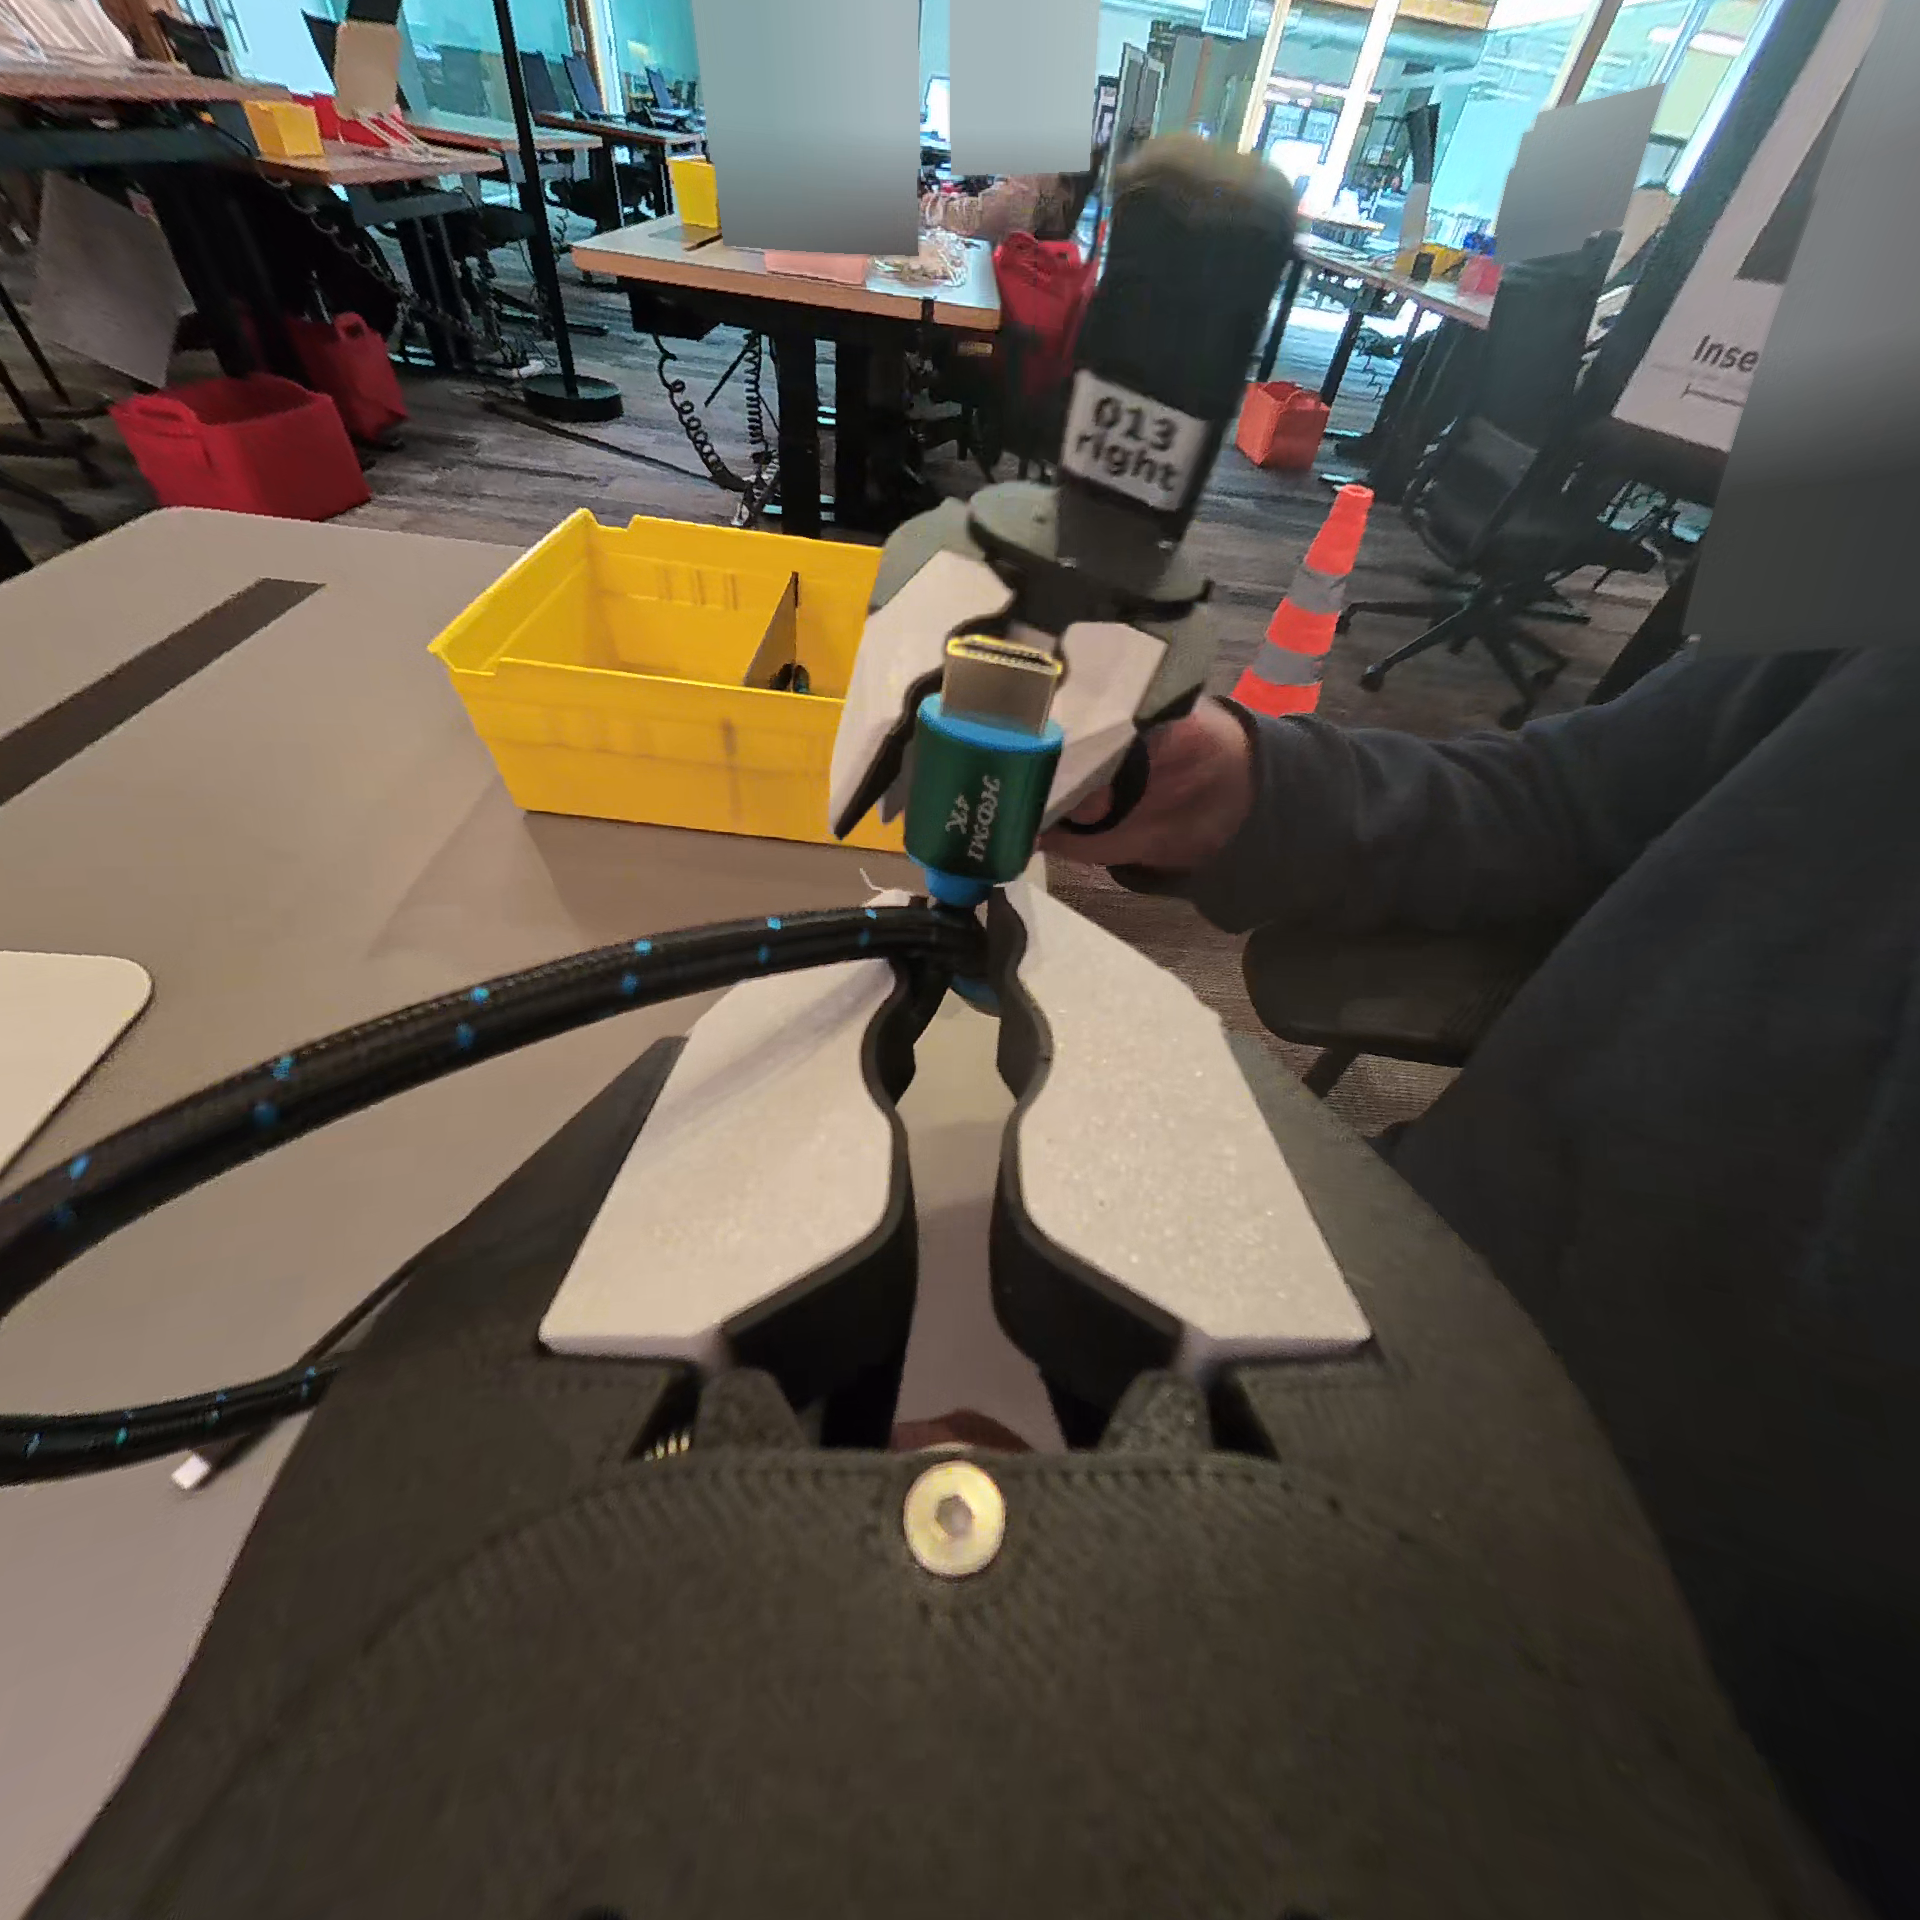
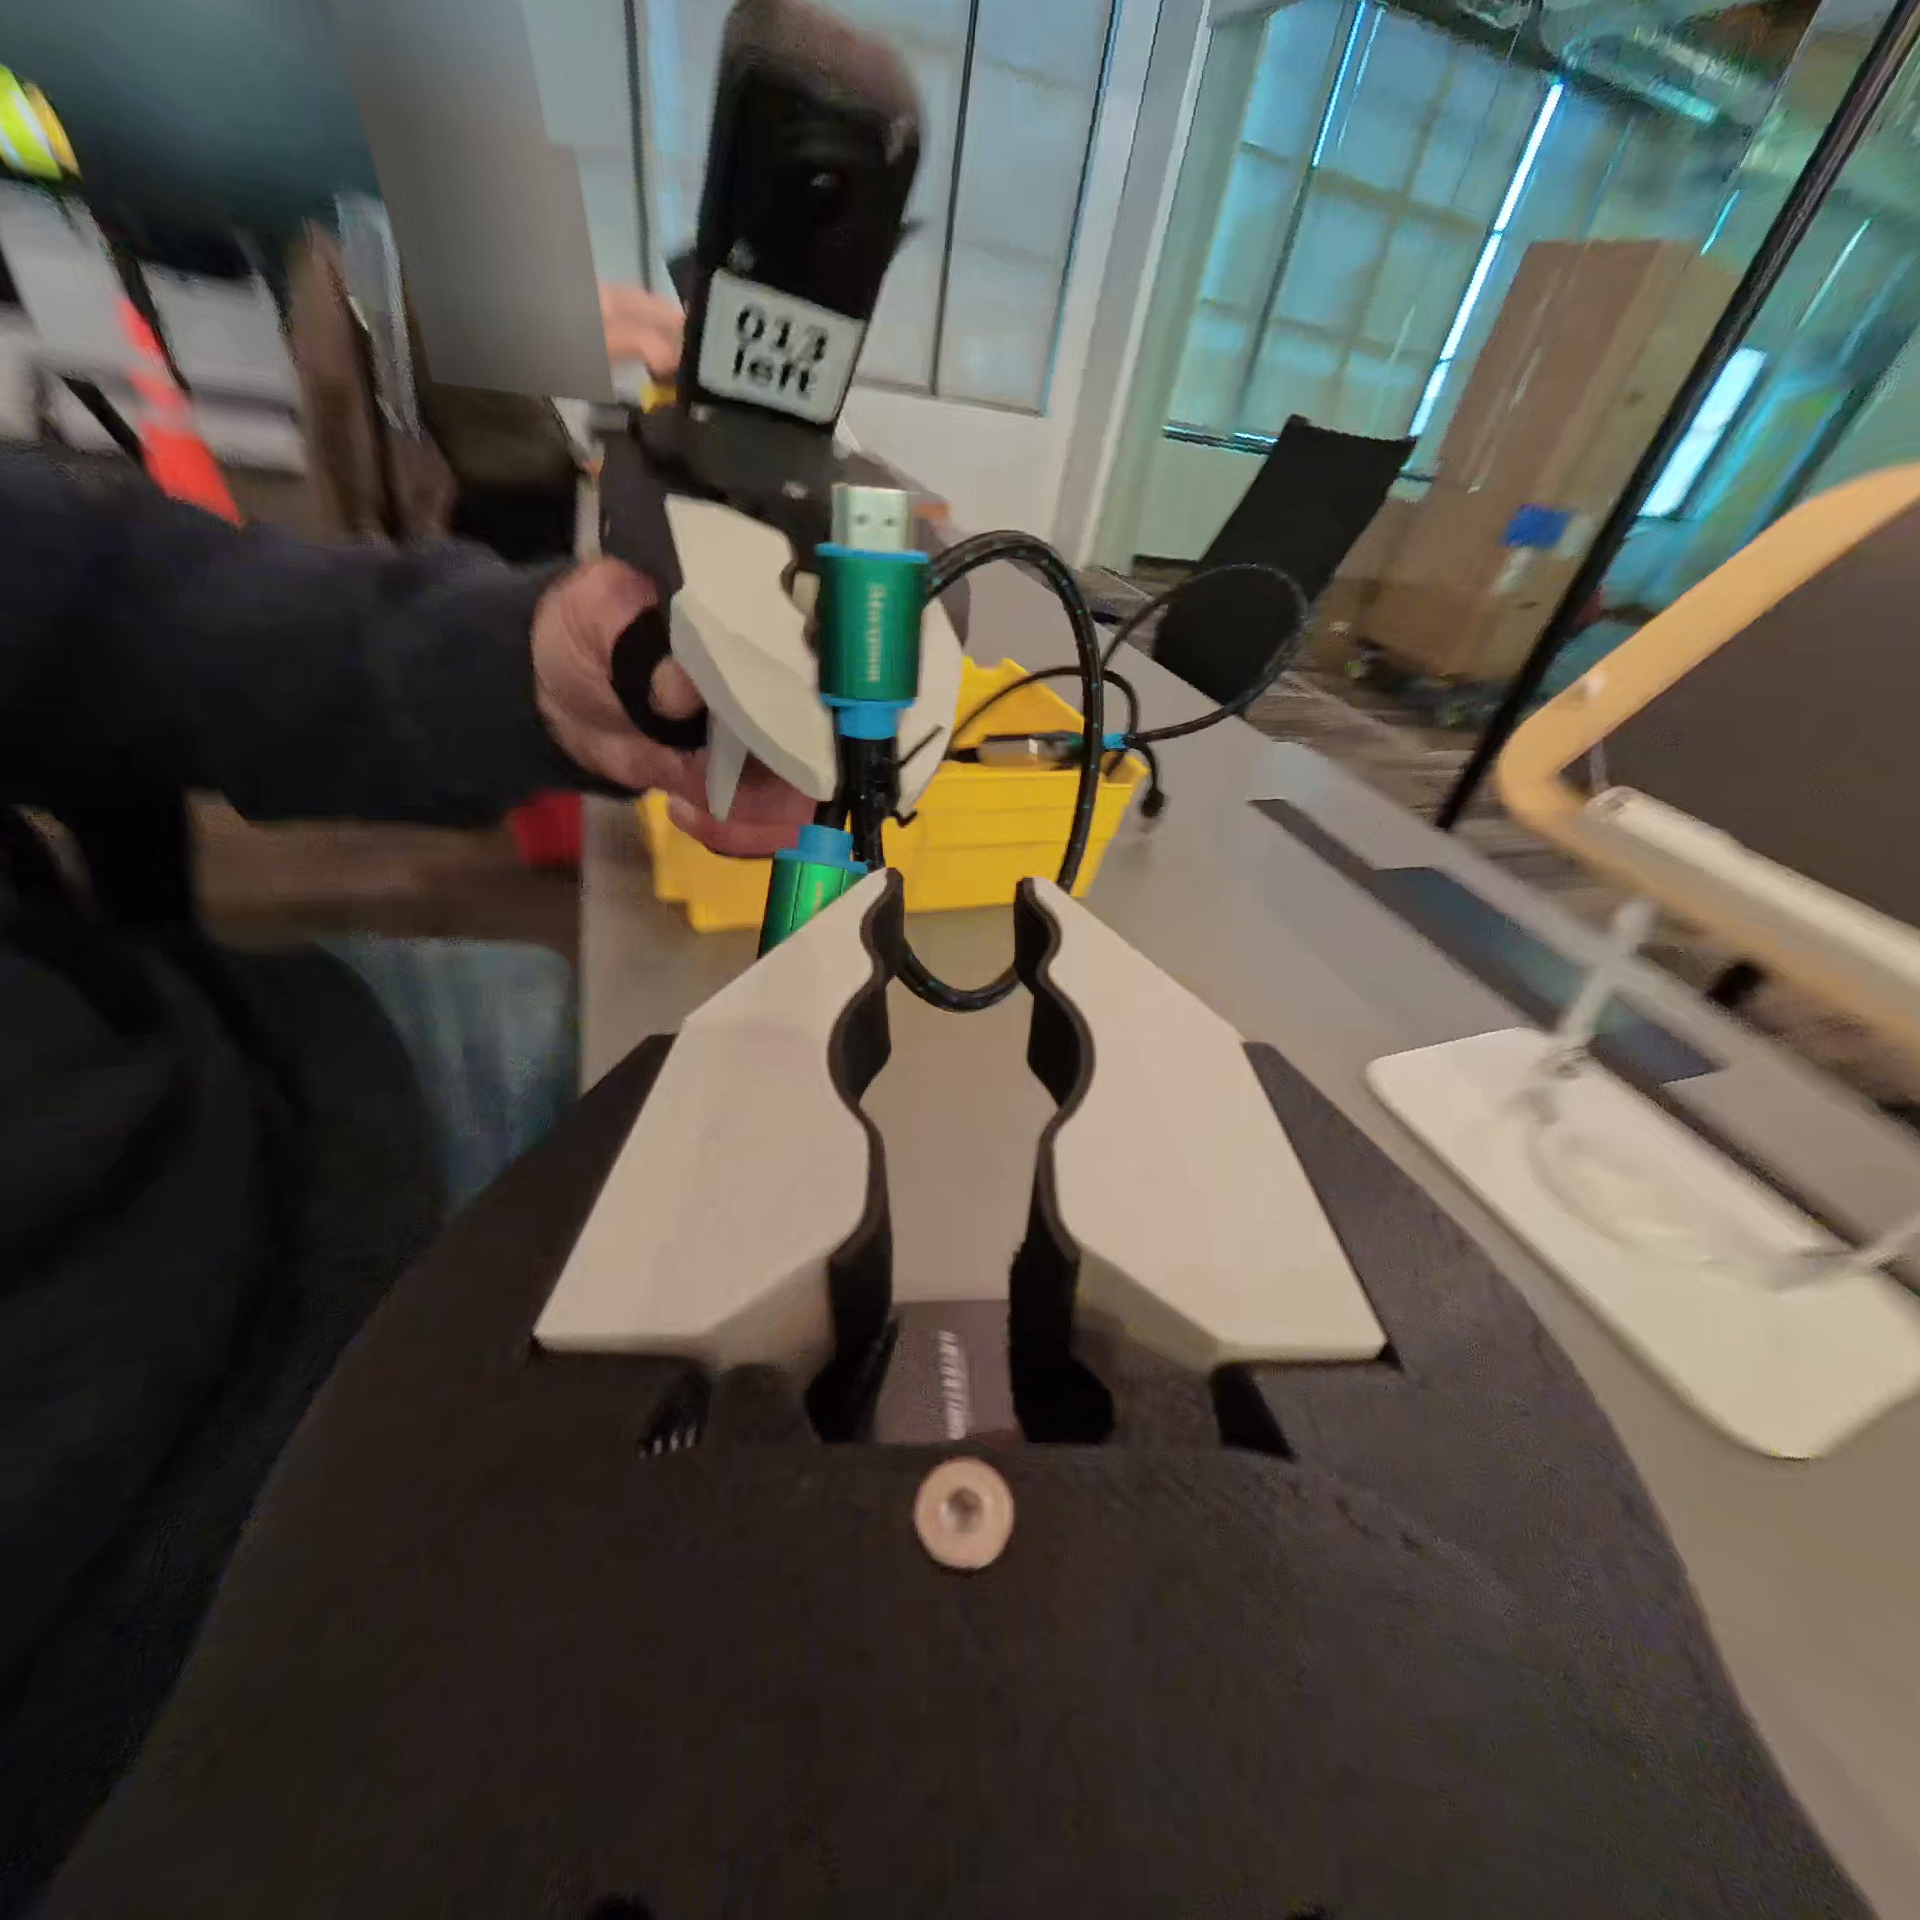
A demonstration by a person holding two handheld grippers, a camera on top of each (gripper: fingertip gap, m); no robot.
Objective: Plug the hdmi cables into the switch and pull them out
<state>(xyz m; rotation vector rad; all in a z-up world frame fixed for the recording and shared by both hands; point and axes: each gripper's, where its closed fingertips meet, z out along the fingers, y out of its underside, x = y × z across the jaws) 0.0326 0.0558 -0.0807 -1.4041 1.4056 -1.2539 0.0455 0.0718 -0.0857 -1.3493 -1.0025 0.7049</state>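
My left gripper (image 1: 961, 930) is shut on a black braided HDMI cable (image 1: 436, 1039) just below its green plug (image 1: 982, 774). The plug stands upright with its metal tip up. My right gripper (image 1: 945, 821) is open and empty, close behind the plug. In the right wrist view the right gripper (image 2: 958, 899) is open, and a loop of the cable (image 2: 956, 995) hangs between its fingertips. The left gripper (image 2: 831, 790) holds the green plug (image 2: 871, 623) just beyond. A second green plug (image 2: 805, 894) hangs by the right gripper's left fingertip. A dark box (image 2: 945, 1371) shows under the finger bases.
A yellow bin (image 1: 623, 707) stands on the grey table (image 1: 260, 831) behind the grippers; it also shows in the right wrist view (image 2: 997, 831) with cable ends in it. A white stand base (image 2: 1610, 1247) lies to the right. A person's sleeve (image 1: 1558, 831) and an orange cone (image 1: 1309, 613) are at right. My two grippers' fingertips are within a few centimetres of each other.
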